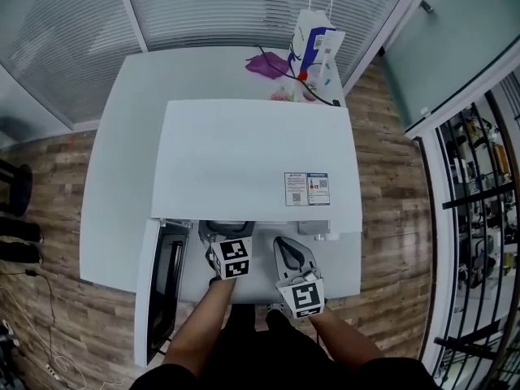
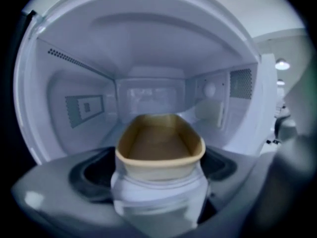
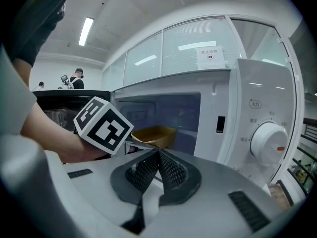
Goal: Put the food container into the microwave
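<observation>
container held at the microwave mouth

the tan food container [image 2: 158, 145] is clamped at its near end by the jaws of the left gripper [image 2: 157, 185] and held in the mouth of the open microwave [image 1: 256, 161] on the table [image 1: 114, 177]. the jaws of the right gripper [image 3: 158, 167] are pressed together on nothing, near the microwave's right front.

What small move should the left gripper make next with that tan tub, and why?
Probably ease the left gripper forward and a little lower. It is shut on the near end of the food container, which sits only at the mouth of the open microwave, seemingly not yet resting on its floor, with nothing in the cavity ahead.
</observation>
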The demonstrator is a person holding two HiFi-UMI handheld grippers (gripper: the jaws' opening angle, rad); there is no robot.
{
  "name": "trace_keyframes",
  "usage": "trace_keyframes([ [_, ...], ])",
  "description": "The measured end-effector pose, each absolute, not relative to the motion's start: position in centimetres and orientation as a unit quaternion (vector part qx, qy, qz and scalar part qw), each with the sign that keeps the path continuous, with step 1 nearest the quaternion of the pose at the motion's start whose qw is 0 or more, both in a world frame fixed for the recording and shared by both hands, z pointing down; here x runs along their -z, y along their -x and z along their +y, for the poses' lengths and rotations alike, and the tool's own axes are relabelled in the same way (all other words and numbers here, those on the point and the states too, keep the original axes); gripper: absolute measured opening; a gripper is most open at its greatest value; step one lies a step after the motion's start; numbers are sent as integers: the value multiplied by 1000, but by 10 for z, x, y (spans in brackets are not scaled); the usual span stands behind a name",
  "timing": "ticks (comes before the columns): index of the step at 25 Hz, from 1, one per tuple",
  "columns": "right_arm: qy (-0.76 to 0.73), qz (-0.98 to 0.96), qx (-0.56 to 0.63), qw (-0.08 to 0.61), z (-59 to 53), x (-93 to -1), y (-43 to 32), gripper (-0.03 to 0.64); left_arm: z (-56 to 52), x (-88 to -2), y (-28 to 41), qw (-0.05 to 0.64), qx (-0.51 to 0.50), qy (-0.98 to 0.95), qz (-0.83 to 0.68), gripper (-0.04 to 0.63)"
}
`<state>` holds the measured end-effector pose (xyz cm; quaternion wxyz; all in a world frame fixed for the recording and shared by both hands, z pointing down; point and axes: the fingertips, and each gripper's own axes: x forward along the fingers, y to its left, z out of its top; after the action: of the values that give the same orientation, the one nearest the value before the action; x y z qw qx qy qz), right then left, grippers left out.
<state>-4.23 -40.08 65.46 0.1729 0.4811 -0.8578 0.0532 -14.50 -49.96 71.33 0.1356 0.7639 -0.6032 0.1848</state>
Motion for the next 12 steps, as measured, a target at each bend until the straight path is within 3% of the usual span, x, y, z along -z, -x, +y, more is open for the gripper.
trace_keyframes([
  [8, -477, -863, -41, 161, -392, -637, 41, 8, -439, -691, 146, 120, -184, -768, -601, 506],
  [12, -474, -867, -32, 152, -384, -624, 38, 8, -410, -662, 150, 106, -161, -766, -613, 379],
])
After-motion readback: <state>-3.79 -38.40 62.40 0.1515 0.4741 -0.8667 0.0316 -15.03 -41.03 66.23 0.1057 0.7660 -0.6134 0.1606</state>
